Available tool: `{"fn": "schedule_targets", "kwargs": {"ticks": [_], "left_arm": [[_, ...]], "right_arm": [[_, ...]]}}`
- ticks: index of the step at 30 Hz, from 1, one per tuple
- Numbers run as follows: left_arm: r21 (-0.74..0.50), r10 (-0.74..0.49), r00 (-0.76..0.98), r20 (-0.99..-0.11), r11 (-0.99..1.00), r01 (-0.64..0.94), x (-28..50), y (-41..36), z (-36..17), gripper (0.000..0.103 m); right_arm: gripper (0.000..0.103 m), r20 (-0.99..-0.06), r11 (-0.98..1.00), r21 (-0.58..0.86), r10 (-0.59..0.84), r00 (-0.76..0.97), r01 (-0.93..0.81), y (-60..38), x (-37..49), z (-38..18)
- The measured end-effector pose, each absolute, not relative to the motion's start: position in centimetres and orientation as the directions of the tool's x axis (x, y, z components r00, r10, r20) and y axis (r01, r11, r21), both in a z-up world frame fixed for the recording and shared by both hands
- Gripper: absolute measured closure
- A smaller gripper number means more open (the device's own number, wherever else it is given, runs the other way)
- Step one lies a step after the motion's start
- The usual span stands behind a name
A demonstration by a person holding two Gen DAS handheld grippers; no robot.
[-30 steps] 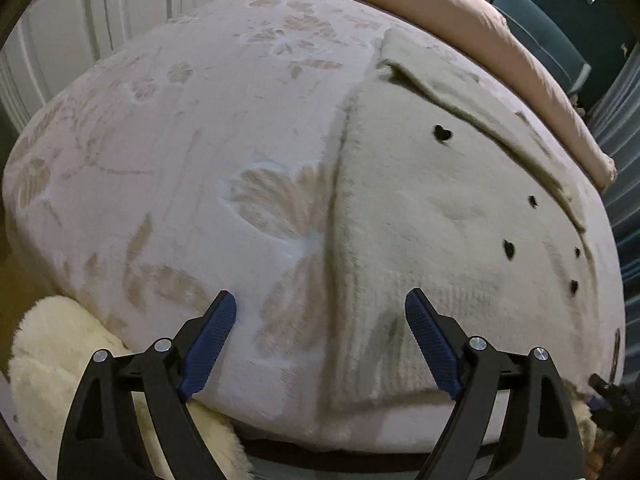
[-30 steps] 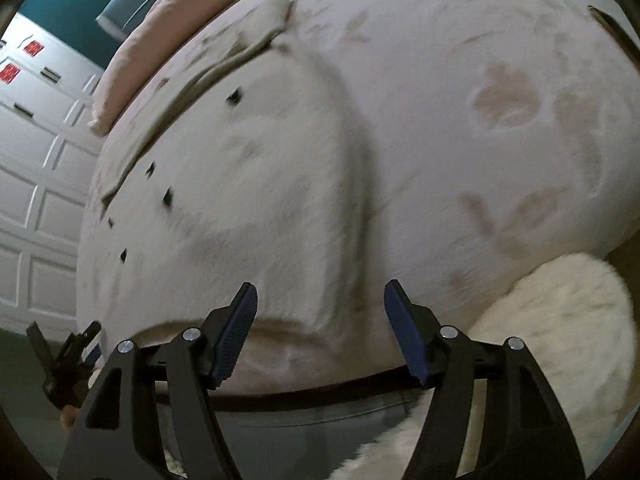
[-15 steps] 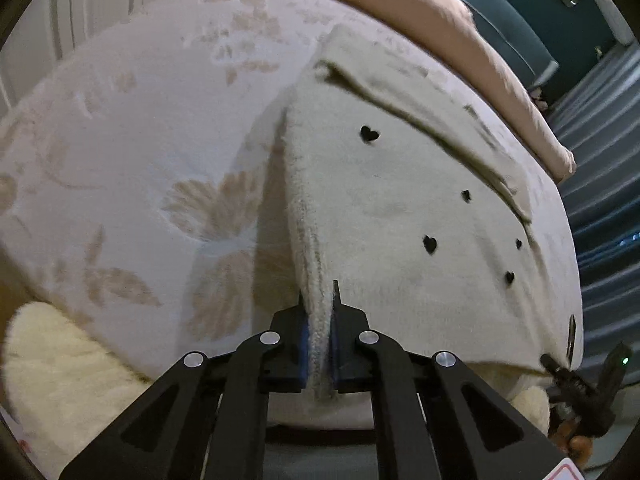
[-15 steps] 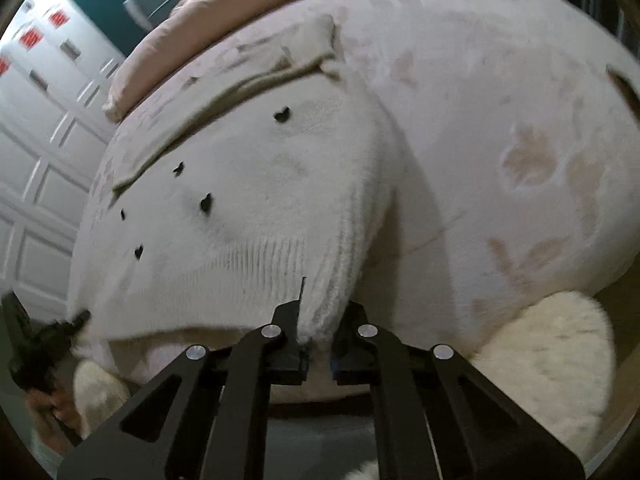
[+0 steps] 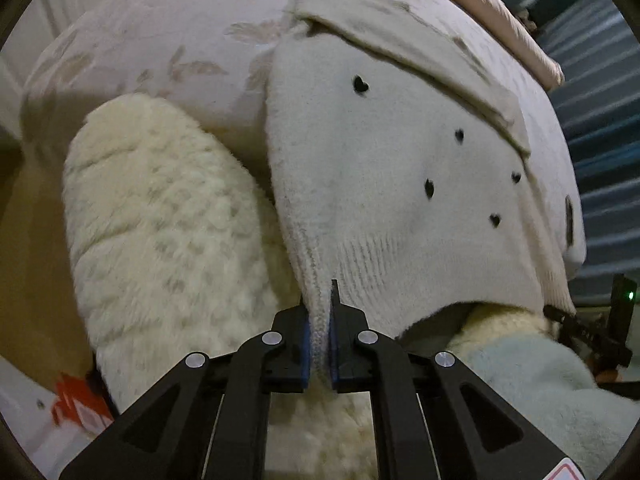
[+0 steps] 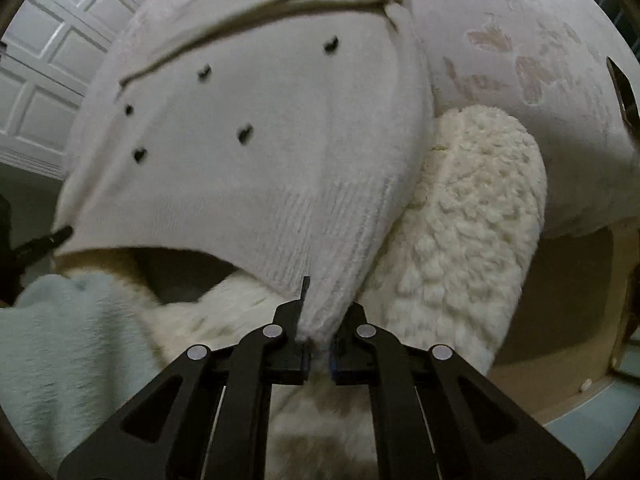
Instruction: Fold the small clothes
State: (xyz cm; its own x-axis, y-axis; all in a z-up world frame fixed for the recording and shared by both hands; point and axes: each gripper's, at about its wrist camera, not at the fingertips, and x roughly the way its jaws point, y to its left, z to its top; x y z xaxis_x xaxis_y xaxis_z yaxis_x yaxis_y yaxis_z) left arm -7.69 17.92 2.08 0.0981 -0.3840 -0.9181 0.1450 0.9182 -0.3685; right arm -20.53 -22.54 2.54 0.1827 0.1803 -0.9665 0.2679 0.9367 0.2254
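Black claw (image 5: pixel 319 344), blue pads (image 5: pixel 306 346), silver screws.

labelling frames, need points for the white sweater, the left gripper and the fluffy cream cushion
white sweater (image 5: pixel 380 160): left wrist view, on the knit front among the dark hearts.
left gripper (image 5: pixel 319 340): left wrist view, between the fingertips clamping the hem corner.
fluffy cream cushion (image 6: pixel 472 216): right wrist view, on its woolly top.

No text, label, brand or number is legible anywhere here.
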Motion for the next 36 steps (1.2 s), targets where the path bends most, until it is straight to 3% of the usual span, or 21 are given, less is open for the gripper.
{"fn": "schedule_targets", "kwargs": {"ticks": [4, 7, 11, 13, 16, 18, 19, 22, 25, 28, 34, 36], "left_arm": [[-0.409, -0.446, 0.262, -0.856, 0.894, 0.184, -2.1, 16.7, 6.5, 0.098], [-0.418, -0.496, 0.400, -0.771, 0.868, 0.270, 6.0, 14.1, 10.0, 0.098], [-0.341, -0.459, 0.573, -0.679, 0.888, 0.307, 17.6, 9.2, 12.5, 0.093], [-0.348, -0.429, 0.603, -0.673, 0.902, 0.254, 21.7, 7.5, 11.8, 0.086], [-0.347, -0.346, 0.613, -0.711, 0.930, 0.122, 24.0, 7.6, 10.7, 0.081], [-0.372, -0.331, 0.650, -0.684, 0.925, 0.079, 23.0, 9.1, 11.2, 0.057], [-0.391, -0.343, 0.660, -0.668, 0.917, 0.080, 22.3, 9.9, 11.0, 0.037], [-0.369, -0.339, 0.630, -0.698, 0.925, 0.089, 18.9, 12.2, 9.0, 0.025], [-0.379, -0.338, 0.508, -0.792, 0.925, 0.025, 15.6, 14.0, 2.9, 0.025], [-0.463, -0.384, 0.411, -0.827, 0.880, -0.109, 13.7, 15.5, -2.1, 0.025], [-0.526, -0.415, 0.407, -0.814, 0.824, -0.210, 13.0, 15.2, -4.9, 0.025], [-0.531, -0.432, 0.408, -0.805, 0.830, -0.169, 13.9, 14.3, -4.3, 0.033]], "right_arm": [[0.098, -0.923, 0.929, 0.256, 0.152, 0.354, 0.268, -25.2, -15.8, 6.4], [0.097, -0.841, 0.917, 0.279, 0.090, 0.533, 0.286, -29.2, -9.0, 9.5], [0.091, -0.751, 0.866, 0.336, 0.010, 0.660, 0.370, -35.0, 2.5, 11.0], [0.068, -0.709, 0.826, 0.337, -0.093, 0.699, 0.452, -36.6, 5.7, 11.4], [0.051, -0.626, 0.739, 0.438, -0.159, 0.764, 0.512, -38.2, 5.9, 12.5], [0.045, -0.603, 0.716, 0.489, -0.135, 0.786, 0.498, -38.6, 4.4, 12.3], [0.043, -0.610, 0.720, 0.495, -0.110, 0.784, 0.486, -38.3, 3.1, 11.5], [0.038, -0.667, 0.749, 0.444, -0.090, 0.740, 0.491, -36.8, -1.0, 8.2], [0.037, -0.757, 0.734, 0.418, -0.044, 0.652, 0.535, -35.4, -4.8, 2.9], [0.037, -0.806, 0.667, 0.454, 0.025, 0.592, 0.590, -35.2, -6.6, -1.5], [0.037, -0.774, 0.575, 0.566, 0.124, 0.621, 0.591, -35.6, -3.9, -4.1], [0.036, -0.762, 0.544, 0.593, 0.139, 0.633, 0.594, -35.9, -2.7, -4.4]]}}
